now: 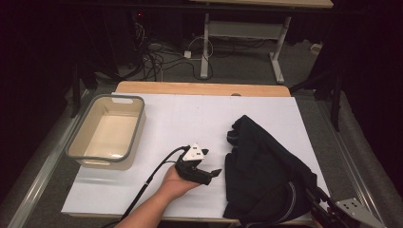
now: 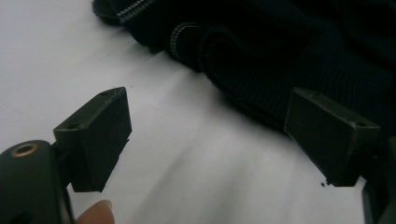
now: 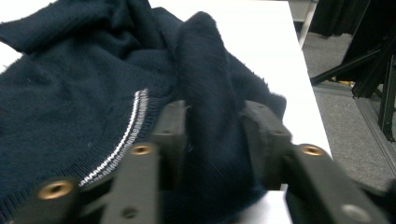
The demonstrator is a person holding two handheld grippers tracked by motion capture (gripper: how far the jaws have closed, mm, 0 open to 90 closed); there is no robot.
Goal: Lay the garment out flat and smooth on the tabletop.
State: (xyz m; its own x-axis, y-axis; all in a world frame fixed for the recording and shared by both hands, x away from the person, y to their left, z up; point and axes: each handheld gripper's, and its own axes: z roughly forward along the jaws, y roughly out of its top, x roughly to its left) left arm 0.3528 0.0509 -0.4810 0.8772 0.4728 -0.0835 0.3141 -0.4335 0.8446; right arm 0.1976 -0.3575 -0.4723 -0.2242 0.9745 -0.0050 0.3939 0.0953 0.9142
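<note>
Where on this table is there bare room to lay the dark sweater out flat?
The widest free patch is the white board between the grey tub and the dark sweater, running to the far edge. A smaller strip lies in front of the tub. The near right is crowded: sweater, left claw beside it, right claw with a fold between its jaws.

High view: light falls from above on the white rectangular tabletop, while the surroundings from 9 to 3 o'clock sink into near black. The dark navy knitted garment shows little detail. Left gripper view: dim, grainy, soft shadows under the jaws, the 6 o'clock edge blurred. Right gripper view: foreground at 6 o'clock out of focus, tabletop glare at 12 o'clock.
</note>
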